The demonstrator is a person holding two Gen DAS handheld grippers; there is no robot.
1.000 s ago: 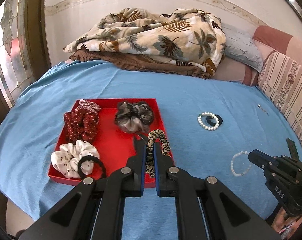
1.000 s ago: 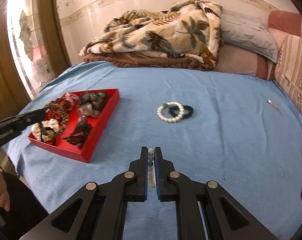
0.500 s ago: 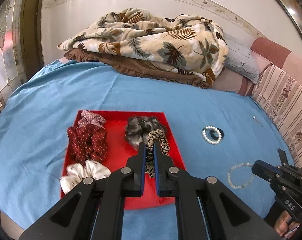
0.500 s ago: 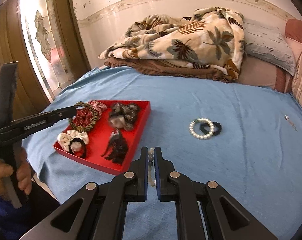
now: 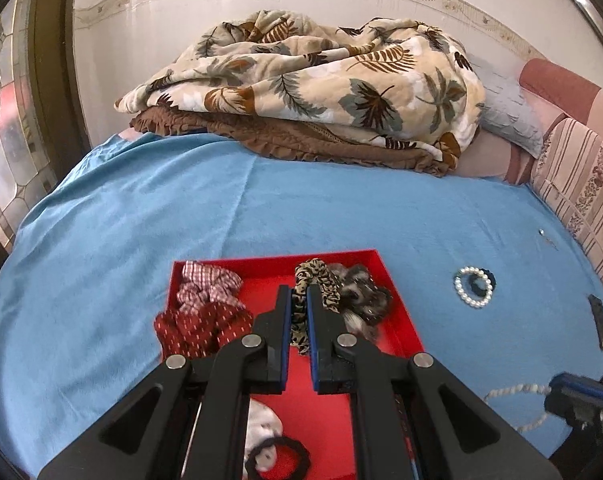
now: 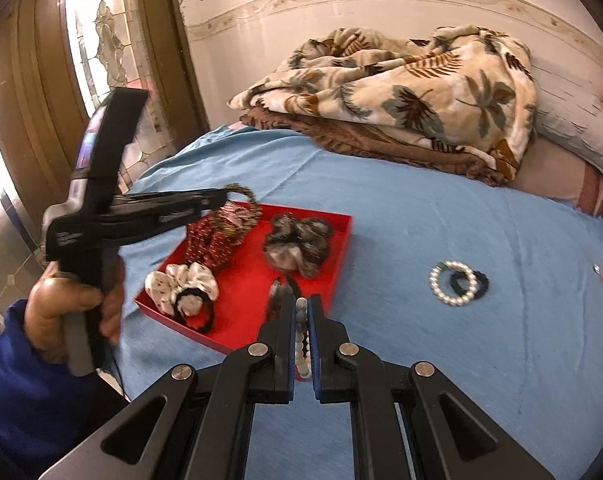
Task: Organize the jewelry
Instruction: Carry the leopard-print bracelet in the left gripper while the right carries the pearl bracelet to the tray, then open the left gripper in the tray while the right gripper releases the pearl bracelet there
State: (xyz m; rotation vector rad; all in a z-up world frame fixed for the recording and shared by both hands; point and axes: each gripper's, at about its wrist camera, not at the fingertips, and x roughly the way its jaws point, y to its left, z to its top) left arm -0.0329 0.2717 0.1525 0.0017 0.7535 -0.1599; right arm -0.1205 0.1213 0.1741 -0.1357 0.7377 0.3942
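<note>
My left gripper [image 5: 299,294] is shut on a leopard-print scrunchie [image 5: 315,280] and holds it above the red tray [image 5: 399,300]; the left gripper also shows in the right wrist view [image 6: 221,198]. My right gripper [image 6: 301,304] is shut on a pale bead bracelet [image 6: 301,340], held above the blue sheet beside the tray's near right corner [image 6: 341,264]. The bracelet hangs from the right gripper in the left wrist view [image 5: 513,392]. The tray holds a dark red scrunchie [image 5: 197,328], a checked one [image 5: 205,284], a grey-black one [image 5: 361,296], a white dotted one [image 6: 181,284] and a black hair tie [image 5: 277,458].
A white pearl bracelet [image 5: 471,292] and a black band [image 5: 485,280] lie together on the blue sheet right of the tray. A folded leaf-print blanket [image 5: 321,80] and pillows [image 5: 505,108] are at the back. A stained-glass window [image 6: 101,40] is at the left.
My left gripper has lifted the leopard scrunchie higher over the tray. My right gripper has carried the bead bracelet left, up to the tray's near corner.
</note>
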